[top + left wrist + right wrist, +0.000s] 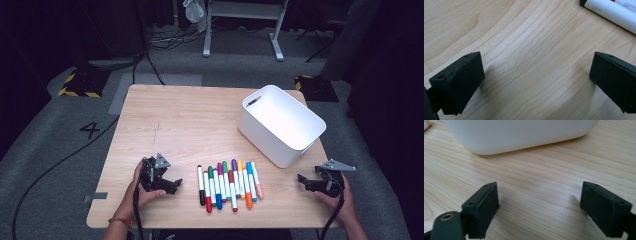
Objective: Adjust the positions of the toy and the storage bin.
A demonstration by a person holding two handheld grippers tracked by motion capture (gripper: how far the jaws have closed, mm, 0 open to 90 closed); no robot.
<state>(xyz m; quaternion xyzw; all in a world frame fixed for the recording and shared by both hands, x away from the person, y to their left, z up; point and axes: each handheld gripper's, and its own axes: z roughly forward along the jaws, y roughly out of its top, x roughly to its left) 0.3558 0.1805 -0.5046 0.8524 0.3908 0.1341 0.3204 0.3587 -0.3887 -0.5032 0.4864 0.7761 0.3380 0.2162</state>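
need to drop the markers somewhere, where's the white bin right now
In the high view the white bin stands on the table's far right part, just beyond the row of markers and ahead of the right gripper; it looks empty.

Ten capped felt-tip markers [229, 184] in assorted colours lie in one row, beside one white plastic bin [281, 125], on one light wooden counter [175, 125].

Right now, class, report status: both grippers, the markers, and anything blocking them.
Left gripper open, empty, beside the markers. Right gripper open, empty, near the white bin. Markers lie in a row on the table, untouched. Nothing in the way.
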